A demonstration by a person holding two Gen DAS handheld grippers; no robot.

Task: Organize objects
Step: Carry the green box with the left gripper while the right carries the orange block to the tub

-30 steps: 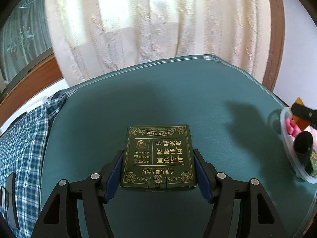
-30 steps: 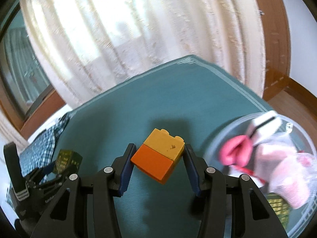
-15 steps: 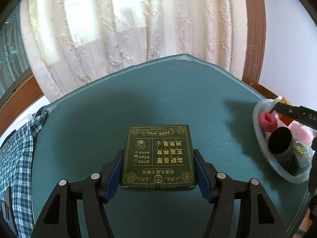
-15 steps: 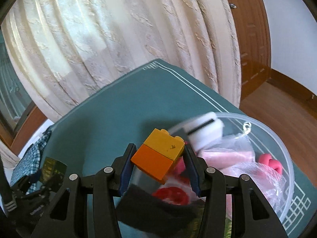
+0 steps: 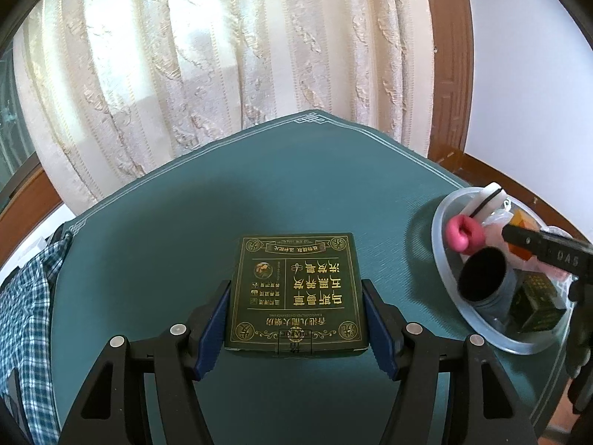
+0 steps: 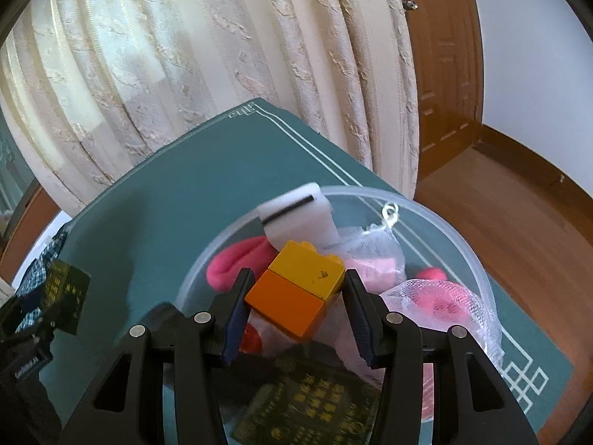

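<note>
My left gripper is shut on a flat dark green box with gold lettering, held above the teal table. My right gripper is shut on a yellow and orange toy brick, held over a clear plastic bowl. The bowl also shows at the right of the left wrist view, with the right gripper's arm above it. The green box and left gripper show at the left of the right wrist view.
The bowl holds a white block, pink soft items, mesh bags, a small green box and a dark cylinder. A plaid cloth lies off the table's left edge. Cream curtains hang behind.
My right gripper has carried the brick to the right, from above the bare table to over the bowl. My left gripper has swung right with the green box; the bowl shows more fully.
</note>
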